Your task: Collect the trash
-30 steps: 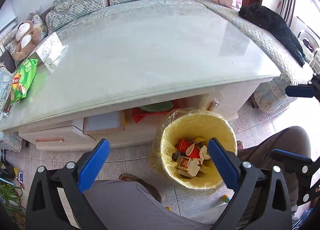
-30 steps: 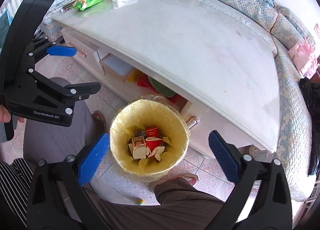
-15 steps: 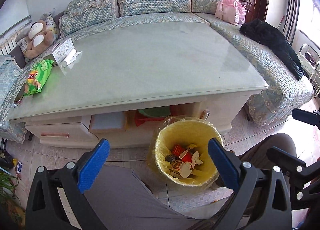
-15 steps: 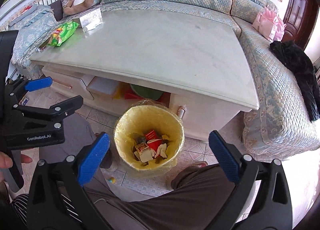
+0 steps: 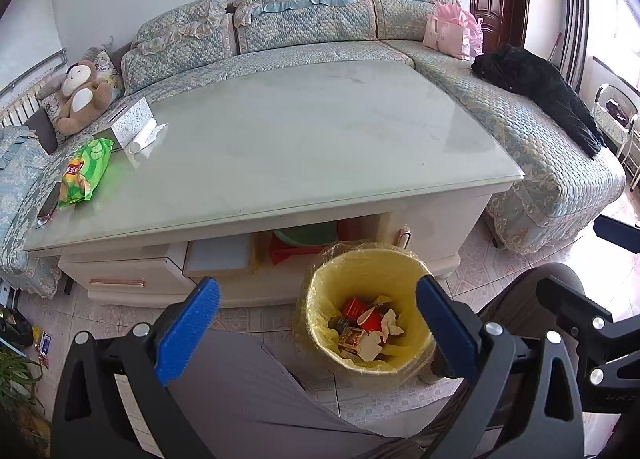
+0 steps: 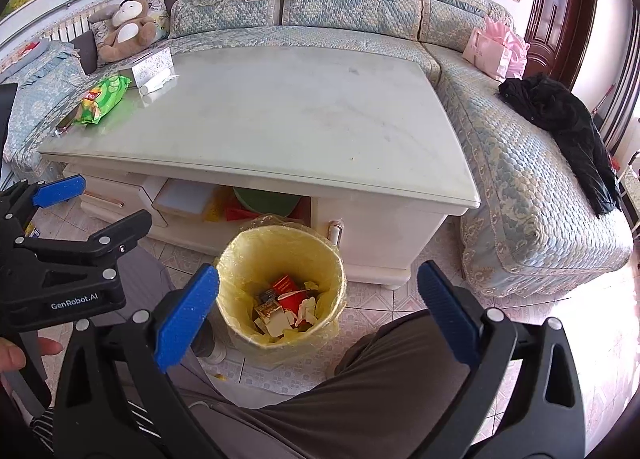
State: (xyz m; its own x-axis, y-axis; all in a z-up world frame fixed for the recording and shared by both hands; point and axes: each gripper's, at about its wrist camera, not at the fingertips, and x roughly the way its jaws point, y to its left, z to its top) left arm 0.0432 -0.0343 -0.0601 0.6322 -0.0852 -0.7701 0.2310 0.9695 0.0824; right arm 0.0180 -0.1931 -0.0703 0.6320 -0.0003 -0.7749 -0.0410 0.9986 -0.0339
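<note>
Both claws hang with jaws spread wide and nothing between them: the left claw [image 5: 318,329] and right claw [image 6: 318,313] each frame the yellow-lined bin [image 6: 280,283] on the floor just below and ahead, with cartons and a red cup already inside. The counter [image 5: 280,131] beyond looks nearly cleared. If the green chip bag [image 5: 84,171], far ahead-left at the counter's corner, counts as trash, approach it low and pinch 1 edge. The tissue box [image 5: 130,121] and phone [image 5: 50,205] sit close beside it; avoid them.
</note>
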